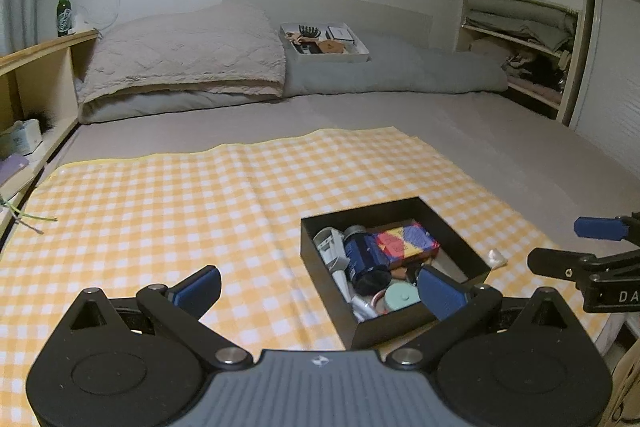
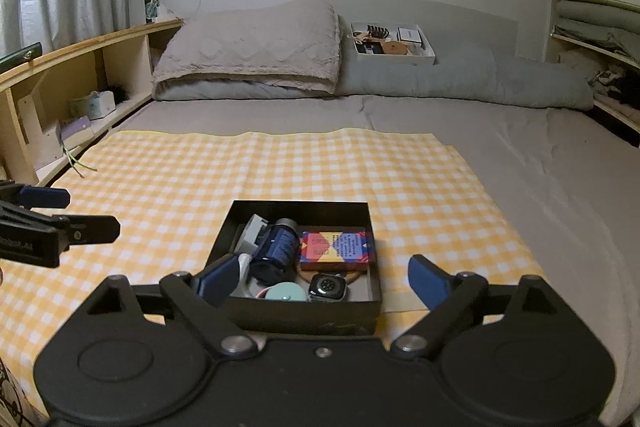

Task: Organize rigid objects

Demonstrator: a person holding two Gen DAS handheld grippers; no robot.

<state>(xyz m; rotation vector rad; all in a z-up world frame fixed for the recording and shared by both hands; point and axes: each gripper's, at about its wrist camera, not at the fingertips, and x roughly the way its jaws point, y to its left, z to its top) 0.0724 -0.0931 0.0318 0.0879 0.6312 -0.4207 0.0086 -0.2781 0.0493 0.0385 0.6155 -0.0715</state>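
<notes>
Both the left gripper [image 1: 320,285] and right gripper [image 2: 322,281] stand wide, holding nothing; the filled black box [image 2: 300,315] sits at twelve o'clock.

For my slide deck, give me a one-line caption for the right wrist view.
Open right gripper poised over a filled black box on the yellow checked cloth.

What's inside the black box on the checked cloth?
The black box holds a blue bottle, a colourful card box, a smartwatch, a mint round case and a grey tool. Whatever lies beneath them is covered.
</notes>
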